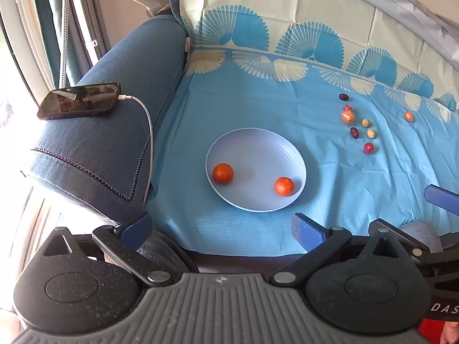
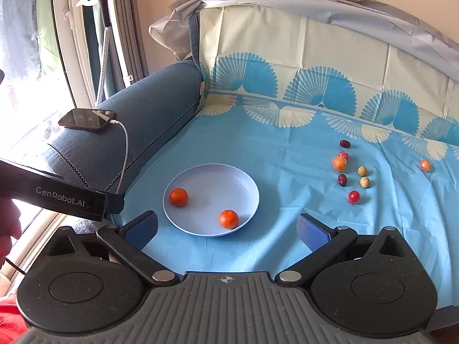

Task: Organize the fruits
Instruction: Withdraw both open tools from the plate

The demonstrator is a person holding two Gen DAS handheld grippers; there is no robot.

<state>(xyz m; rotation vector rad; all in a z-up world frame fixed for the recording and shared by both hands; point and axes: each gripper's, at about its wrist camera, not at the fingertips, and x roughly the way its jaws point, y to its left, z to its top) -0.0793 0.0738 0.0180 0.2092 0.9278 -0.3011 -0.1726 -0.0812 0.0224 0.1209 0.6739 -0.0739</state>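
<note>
Left tool (image 1: pixel 221 229) and right tool (image 2: pixel 226 230): each with its blue-padded fingers spread wide and nothing between them, both held above the near edge of a blue cloth (image 1: pixel 258 109) printed with fan motifs along its far border. The cloth covers the seat and back of a sofa. Pale plate (image 1: pixel 275 140), centre of the cloth: it holds two oranges, one (image 1: pixel 223 173) at its left side and one (image 1: pixel 284 186) at its near right rim, well apart from each other. Far right of the plate, directly on the cloth: a loose cluster of small fruits, comprising a dark one (image 1: pixel 343 96) farthest off, a wrapped orange one (image 1: pixel 347 117) with a small reddish fruit touching its far side, two pale round ones (image 1: pixel 365 122) (image 1: pixel 371 134), a dark red one (image 1: pixel 354 132) and a red one (image 1: pixel 368 148) nearest. A further small orange fruit (image 1: pixel 408 115) lies alone, right of the cluster. On the left, the sofa armrest (image 1: pixel 114 143), blue-grey, carries a dark phone (image 1: pixel 79 101) with a white cable (image 1: pixel 145 114) plugged in.
</note>
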